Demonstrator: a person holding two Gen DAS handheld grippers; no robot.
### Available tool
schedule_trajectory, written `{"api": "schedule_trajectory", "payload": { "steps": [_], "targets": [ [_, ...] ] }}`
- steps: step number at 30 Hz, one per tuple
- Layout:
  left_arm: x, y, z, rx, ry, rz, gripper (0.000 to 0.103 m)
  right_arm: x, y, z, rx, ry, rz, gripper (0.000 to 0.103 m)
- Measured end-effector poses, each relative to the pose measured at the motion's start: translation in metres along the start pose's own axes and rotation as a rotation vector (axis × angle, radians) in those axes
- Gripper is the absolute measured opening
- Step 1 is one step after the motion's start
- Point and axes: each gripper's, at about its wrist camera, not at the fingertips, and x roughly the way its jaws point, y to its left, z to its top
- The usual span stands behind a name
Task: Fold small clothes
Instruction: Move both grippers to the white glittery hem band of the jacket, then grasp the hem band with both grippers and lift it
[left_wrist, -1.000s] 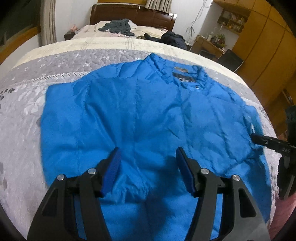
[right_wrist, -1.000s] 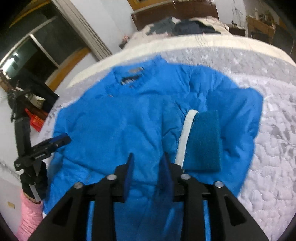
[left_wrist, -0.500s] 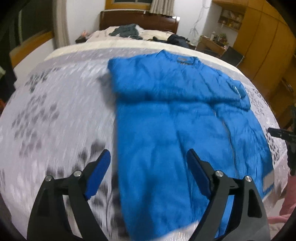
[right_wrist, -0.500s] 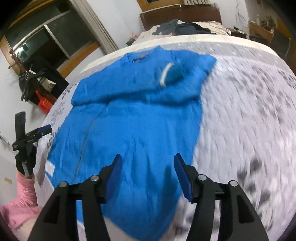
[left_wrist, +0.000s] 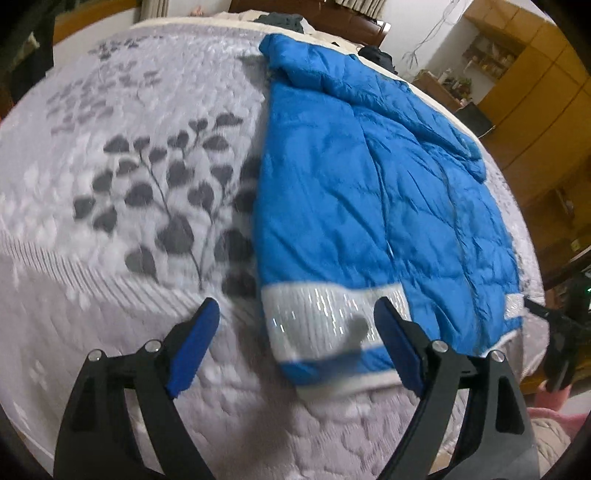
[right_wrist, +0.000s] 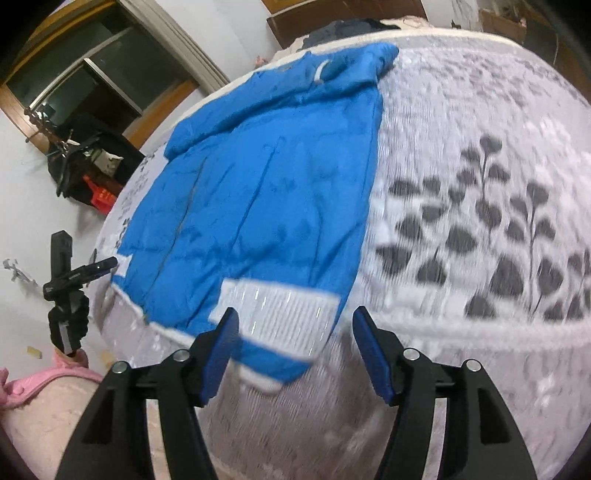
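Left wrist view shows your left gripper (left_wrist: 295, 332) with its fingers spread wide and holding nothing, low by the white striped hem (left_wrist: 317, 325) of the blue jacket (left_wrist: 369, 192). Your right gripper (right_wrist: 295, 334) is the same: fingers wide apart, nothing in them, near the hem corner on its side. A second ago the jacket lay spread wide under both grippers, with the right fingers nearly closed. Now it is a long narrow strip with both sleeves tucked across the top, and both grippers have pulled back to the near end. So the side folds look done, and the next job is likely to lift the hem and fold it up toward the collar. The jacket lies on a bed (left_wrist: 129, 184) with a pale quilt that has dark leaf prints. Beyond it you can see a wooden headboard (left_wrist: 354, 26), yellow-brown cupboards (left_wrist: 546, 92), and a dark window (right_wrist: 92, 85).
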Motion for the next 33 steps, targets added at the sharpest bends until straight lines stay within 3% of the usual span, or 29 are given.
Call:
{"api": "schedule_trajectory", "payload": {
  "steps": [6, 11, 15, 18, 20, 24, 26, 29, 33],
  "targets": [
    [0.003, -0.001, -0.009, 0.015, 0.005, -0.010, 0.086, 0.010, -0.001, -0.015, 0.027, 0.018, 0.029, 0.065],
    [0.008, -0.009, -0.009, 0.027, 0.029, -0.074, 0.086, 0.017, 0.006, -0.012, 0.024, 0.019, 0.088, 0.065],
    [0.010, -0.010, -0.010, 0.028, 0.031, -0.074, 0.086, 0.025, 0.008, -0.008, 0.026, 0.022, 0.110, 0.065],
    [0.010, -0.010, -0.010, 0.010, 0.032, -0.088, 0.085, 0.026, 0.004, -0.006, 0.048, 0.013, 0.131, 0.057],
    [0.010, -0.012, -0.012, -0.008, 0.054, -0.154, 0.083, 0.027, 0.002, -0.004, 0.052, 0.012, 0.134, 0.049],
    [0.013, -0.016, -0.014, -0.002, 0.073, -0.167, 0.080, 0.029, 0.003, -0.004, 0.037, 0.019, 0.129, 0.047],
    [0.013, -0.012, -0.013, -0.033, 0.069, -0.186, 0.072, 0.032, 0.002, -0.004, 0.033, 0.030, 0.128, 0.048],
    [0.012, -0.010, -0.013, -0.051, 0.066, -0.157, 0.055, 0.031, 0.007, -0.003, 0.014, 0.025, 0.119, 0.044],
    [0.009, -0.012, -0.013, -0.046, 0.058, -0.124, 0.037, 0.028, 0.014, -0.002, -0.026, -0.001, 0.109, 0.029]
  ]
}}
